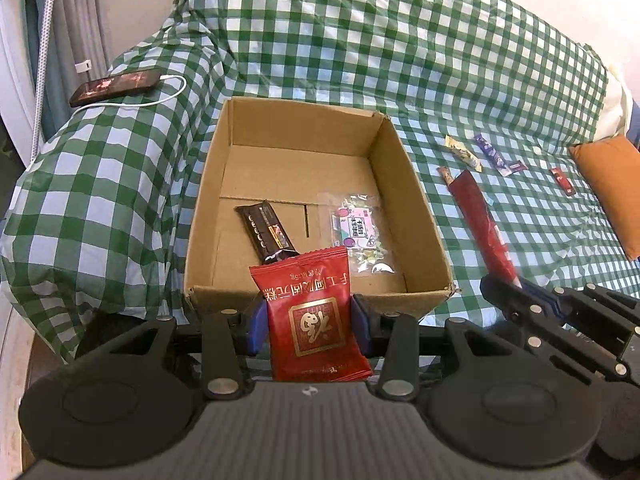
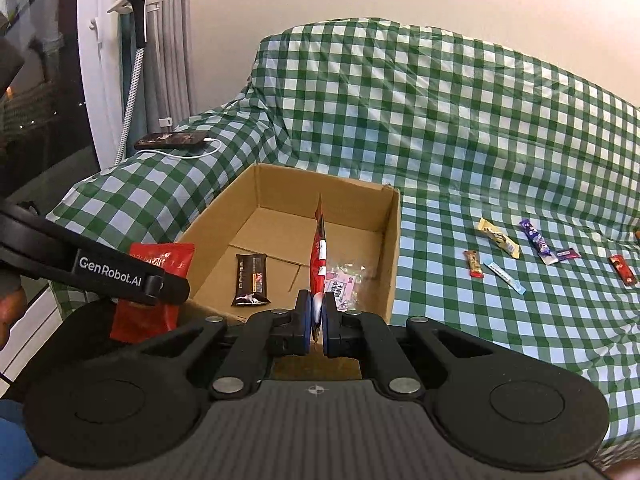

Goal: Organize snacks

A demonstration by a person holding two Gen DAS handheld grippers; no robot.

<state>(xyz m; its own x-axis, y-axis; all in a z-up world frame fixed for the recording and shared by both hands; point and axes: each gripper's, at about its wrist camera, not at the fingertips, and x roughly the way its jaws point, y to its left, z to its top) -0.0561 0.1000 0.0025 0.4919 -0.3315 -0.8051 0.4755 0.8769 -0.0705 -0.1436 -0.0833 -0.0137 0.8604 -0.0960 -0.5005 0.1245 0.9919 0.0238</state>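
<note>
The left claw (image 1: 309, 322) grips a red packet (image 1: 314, 316) with gold Chinese characters at the near rim of the cardboard box (image 1: 416, 200), while "GenRobot.AI" reads white on its arm in the right view. The right claw (image 2: 316, 314) pinches a long red wrapper (image 2: 319, 256) edge-on, upright over the box. A dark bar (image 1: 266, 232) and clear candy bag (image 1: 358, 232) lie inside; only the right view shows the blue stick (image 2: 505, 277) among loose snacks on the checked cloth (image 2: 440, 140).

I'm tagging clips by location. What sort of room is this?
Probably a living room at home: a sofa under a green checked cover, an orange cushion, and a phone charging on the armrest beside curtains.
</note>
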